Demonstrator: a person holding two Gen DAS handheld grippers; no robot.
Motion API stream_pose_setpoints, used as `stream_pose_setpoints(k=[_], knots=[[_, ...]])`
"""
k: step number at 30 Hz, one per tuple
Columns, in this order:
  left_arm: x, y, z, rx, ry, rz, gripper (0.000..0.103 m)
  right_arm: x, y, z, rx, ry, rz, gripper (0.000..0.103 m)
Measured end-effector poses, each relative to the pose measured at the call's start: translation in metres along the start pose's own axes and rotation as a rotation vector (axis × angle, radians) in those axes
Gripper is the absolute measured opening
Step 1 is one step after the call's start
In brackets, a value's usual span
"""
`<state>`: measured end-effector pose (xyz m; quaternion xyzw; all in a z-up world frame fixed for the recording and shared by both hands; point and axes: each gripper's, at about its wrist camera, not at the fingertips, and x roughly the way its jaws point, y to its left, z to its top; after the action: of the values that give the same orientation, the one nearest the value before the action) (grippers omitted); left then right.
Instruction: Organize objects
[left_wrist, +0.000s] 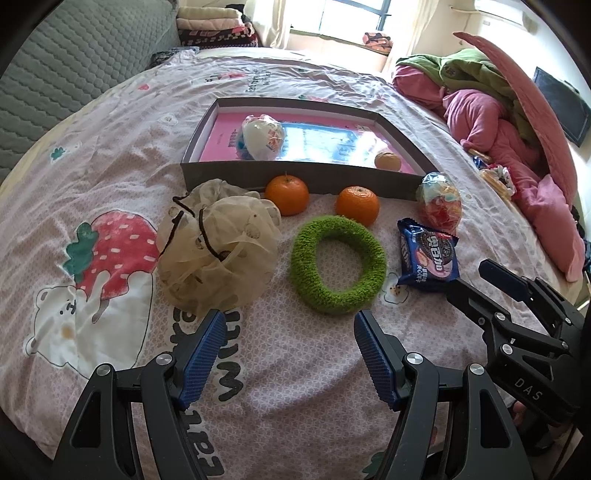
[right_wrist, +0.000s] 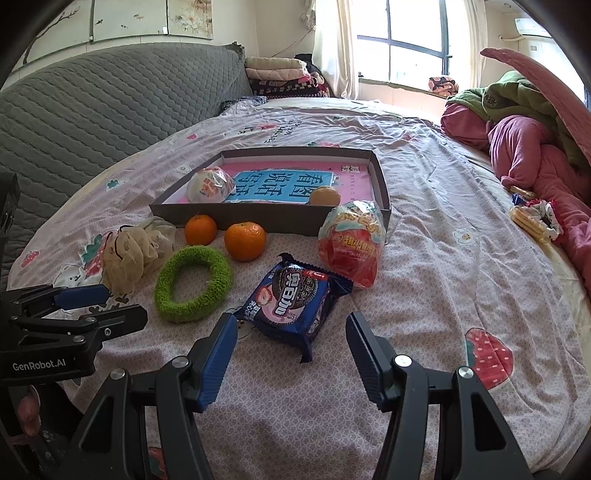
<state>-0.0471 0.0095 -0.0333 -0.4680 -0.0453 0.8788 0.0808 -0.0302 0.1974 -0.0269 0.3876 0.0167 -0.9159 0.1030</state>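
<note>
Two grippers hover low over the bedsheet (left_wrist: 332, 369), both with jaws apart and nothing between them. The left gripper (left_wrist: 290, 328) sits just near of the green ring (left_wrist: 338, 264), with the beige mesh pouch (left_wrist: 218, 243) at its left fingertip. The right gripper (right_wrist: 291, 325) faces the blue biscuit pack (right_wrist: 293, 304), whose near corner lies between the fingertips without touching them.

Farther out, two oranges lie apart on the sheet just near of the box wall: the left orange (left_wrist: 287, 194) beside the pouch, the right orange (left_wrist: 357, 205) touching the far edge of the ring. Right of the pack lies the red snack bag (right_wrist: 351, 243), its far end against the near right corner of the box (right_wrist: 236, 218).

Inside the shallow grey box a pink book lines the floor. On it rest a white wrapped bag (right_wrist: 210, 184) at the left and a pale round fruit (right_wrist: 324, 195) near the right wall.

Far right, a pile of pink and green blankets (right_wrist: 524, 140) sits at the bed's edge with small packets (right_wrist: 532, 218) beside it. A grey quilted headboard (right_wrist: 110, 107) runs along the left, folded linens (right_wrist: 280, 77) lie at the far end, and a window (right_wrist: 410, 40) is beyond them.
</note>
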Motion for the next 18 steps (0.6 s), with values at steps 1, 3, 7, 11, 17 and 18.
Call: stream_pose_setpoints(k=[1,3,7,11,17,18], knots=[[0.0,0.001,0.0,-0.002,-0.001,0.0,0.074,0.001,0.0,0.0,0.0,0.002,-0.001,0.061],[0.0,0.002,-0.001,-0.005,-0.001,0.0,0.074,0.002,0.0,0.0,0.0,0.007,-0.001,0.061],[0.0,0.007,-0.001,-0.012,-0.002,0.004,0.074,0.004,0.0,-0.001,-0.002,0.011,-0.006,0.061],[-0.002,0.011,-0.001,-0.021,-0.011,0.01,0.074,0.005,0.0,-0.002,0.001,0.014,-0.007,0.061],[-0.005,0.013,0.0,-0.012,-0.029,0.031,0.074,0.007,0.0,-0.003,0.0,0.023,-0.006,0.061],[-0.006,0.014,0.0,-0.011,-0.031,0.034,0.074,0.008,0.0,-0.003,0.0,0.025,-0.006,0.061]])
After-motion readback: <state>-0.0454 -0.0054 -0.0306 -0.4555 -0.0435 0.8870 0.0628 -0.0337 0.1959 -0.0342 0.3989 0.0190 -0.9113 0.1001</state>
